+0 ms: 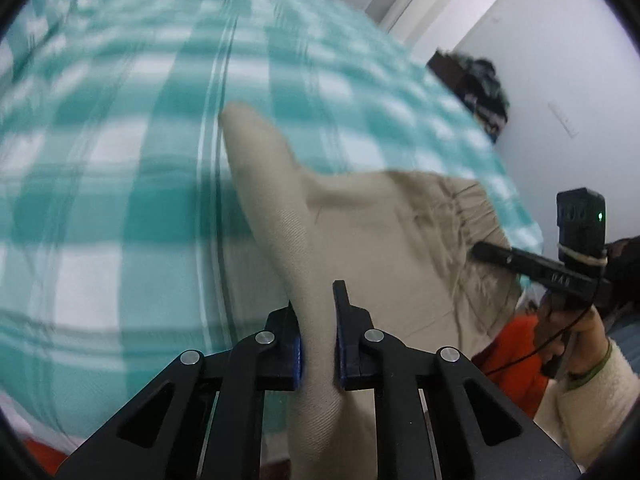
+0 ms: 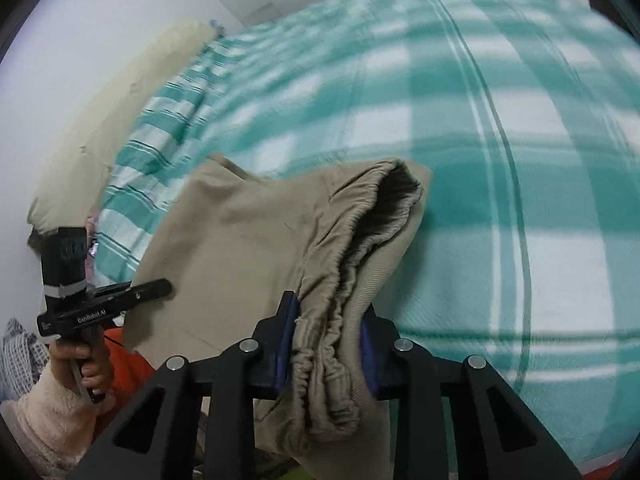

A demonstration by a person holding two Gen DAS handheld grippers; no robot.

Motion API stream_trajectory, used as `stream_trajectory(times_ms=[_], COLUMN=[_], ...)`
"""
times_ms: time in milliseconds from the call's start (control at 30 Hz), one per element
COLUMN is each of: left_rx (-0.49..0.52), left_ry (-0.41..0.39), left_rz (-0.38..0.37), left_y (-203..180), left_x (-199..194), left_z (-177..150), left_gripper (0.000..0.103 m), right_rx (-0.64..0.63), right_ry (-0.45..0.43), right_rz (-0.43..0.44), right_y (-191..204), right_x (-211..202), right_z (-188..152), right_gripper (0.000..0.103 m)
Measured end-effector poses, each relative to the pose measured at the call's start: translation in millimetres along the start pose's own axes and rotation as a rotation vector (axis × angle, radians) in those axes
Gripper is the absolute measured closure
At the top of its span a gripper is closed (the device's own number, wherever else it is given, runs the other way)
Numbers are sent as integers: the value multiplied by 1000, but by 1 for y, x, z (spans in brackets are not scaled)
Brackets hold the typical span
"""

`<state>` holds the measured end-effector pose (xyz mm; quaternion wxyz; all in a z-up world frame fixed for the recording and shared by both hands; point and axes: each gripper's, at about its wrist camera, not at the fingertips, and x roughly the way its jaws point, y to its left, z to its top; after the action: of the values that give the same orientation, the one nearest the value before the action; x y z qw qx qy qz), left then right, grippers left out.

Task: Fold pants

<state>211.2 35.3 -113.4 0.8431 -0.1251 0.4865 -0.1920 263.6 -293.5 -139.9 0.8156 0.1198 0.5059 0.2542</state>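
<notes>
Beige pants [image 1: 360, 220] lie partly lifted off a teal and white checked bed cover [image 1: 120, 160]. In the left wrist view my left gripper [image 1: 316, 300] is shut on a fold of the pants' plain fabric, which runs up between its blue pads. My right gripper [image 2: 330, 308] is shut on the gathered elastic waistband [image 2: 360, 216] of the pants [image 2: 240, 232], whose opening gapes ahead of it. Each gripper shows in the other's view: the right one [image 1: 480, 250] at the waistband, the left one [image 2: 160, 286] at the pants' left edge, each held by a hand in a cream sleeve.
The checked cover [image 2: 520, 160] fills most of both views, blurred. A cream pillow [image 2: 120, 100] leans on the white wall at the left. Dark clothes [image 1: 480, 92] are piled at the bed's far corner. Something orange [image 1: 516, 352] lies below the bed's edge.
</notes>
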Motion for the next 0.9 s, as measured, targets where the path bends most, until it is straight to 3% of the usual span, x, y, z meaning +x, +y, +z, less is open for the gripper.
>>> stream_trajectory(times_ms=[167, 233, 300, 333, 367, 400, 433, 500, 533, 600, 667, 733, 900], left_rx=[23, 42, 101, 137, 165, 190, 202, 215, 220, 212, 172, 118, 35], left_ry=[-133, -198, -252, -275, -301, -319, -317, -308, -308, -303, -313, -337, -390], left_rz=[36, 124, 290, 394, 476, 528, 534, 544, 548, 543, 505, 453, 412], left_y=[3, 0, -5, -7, -10, -11, -11, -12, -14, -21, -30, -40, -48], left_x=[-23, -23, -16, -12, -9, -9, -10, -10, -10, -12, -20, -36, -62], left_z=[72, 108, 127, 133, 134, 130, 124, 102, 89, 70, 51, 33, 17], left_gripper=[92, 85, 52, 24, 15, 15, 14, 7, 6, 6, 6, 6, 2], right_rx=[-82, -91, -89, -92, -99, -104, -106, -116, -126, -163, -206, -217, -233], right_ry=[-121, -174, -216, -219, -215, -207, -216, -234, -237, -243, -229, -220, -258], right_rz=[1, 10, 13, -5, -43, -129, -202, -337, -365, -426, -484, -492, -434], right_y=[30, 33, 34, 33, 35, 29, 25, 18, 17, 16, 20, 22, 56], right_x=[-19, -23, -19, -15, -8, -4, -5, -16, -21, -31, -36, -41, -53], right_z=[60, 95, 133, 147, 163, 176, 179, 175, 170, 152, 126, 106, 52], right_gripper=[74, 74, 72, 67, 60, 43, 31, 22, 12, 6, 6, 6, 1])
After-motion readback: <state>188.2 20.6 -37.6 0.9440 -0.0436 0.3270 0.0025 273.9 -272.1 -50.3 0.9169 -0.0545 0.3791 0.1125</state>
